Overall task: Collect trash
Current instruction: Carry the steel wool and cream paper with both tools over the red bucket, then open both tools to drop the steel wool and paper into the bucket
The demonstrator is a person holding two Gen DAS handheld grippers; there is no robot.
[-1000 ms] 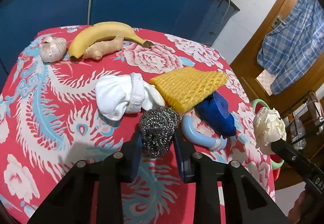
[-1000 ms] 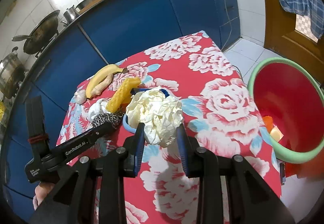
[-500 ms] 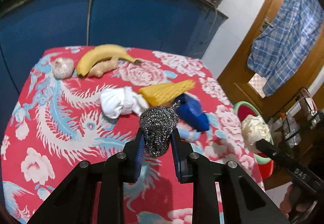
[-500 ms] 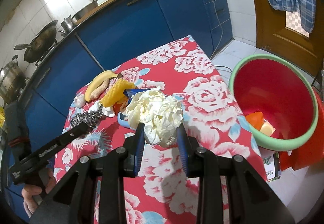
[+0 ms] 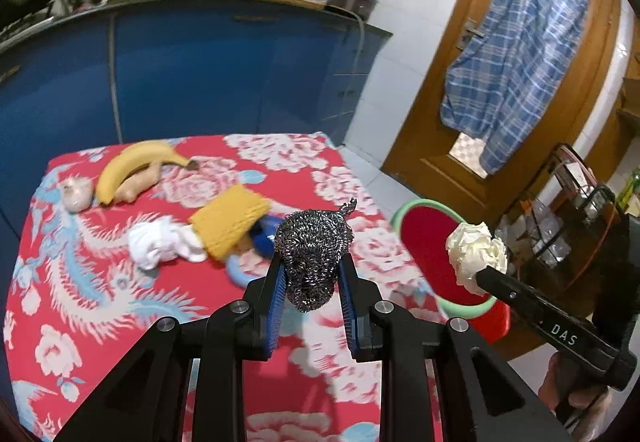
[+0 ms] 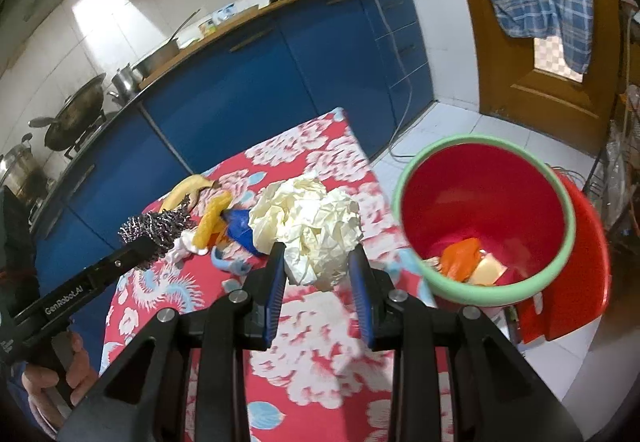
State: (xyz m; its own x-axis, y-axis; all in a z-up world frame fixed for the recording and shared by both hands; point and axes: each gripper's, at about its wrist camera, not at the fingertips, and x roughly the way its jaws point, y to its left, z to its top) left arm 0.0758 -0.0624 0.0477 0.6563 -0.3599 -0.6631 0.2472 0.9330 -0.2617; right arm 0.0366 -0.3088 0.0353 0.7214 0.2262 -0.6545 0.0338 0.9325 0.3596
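Sitting in red bin [image 6: 486, 202]: orange scrap [image 6: 460, 256], pale piece [image 6: 487, 269].

a grey steel-wool scourer [image 5: 314, 256] sits clamped between the left claw's [image 5: 313, 284] pads; a crumpled cream paper wad [image 6: 312, 230] is pinched in the right claw [image 6: 320, 278], left of the red bin [image 6: 486, 218].

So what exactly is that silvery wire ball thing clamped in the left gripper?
It looks like a steel wool scouring pad, a rounded bundle of coiled grey metal wire with one loose strand sticking out at its top. The left gripper holds it between its blue pads, lifted clear of the red floral tablecloth. Nothing else touches it. In the right wrist view it shows from the side, above the table.
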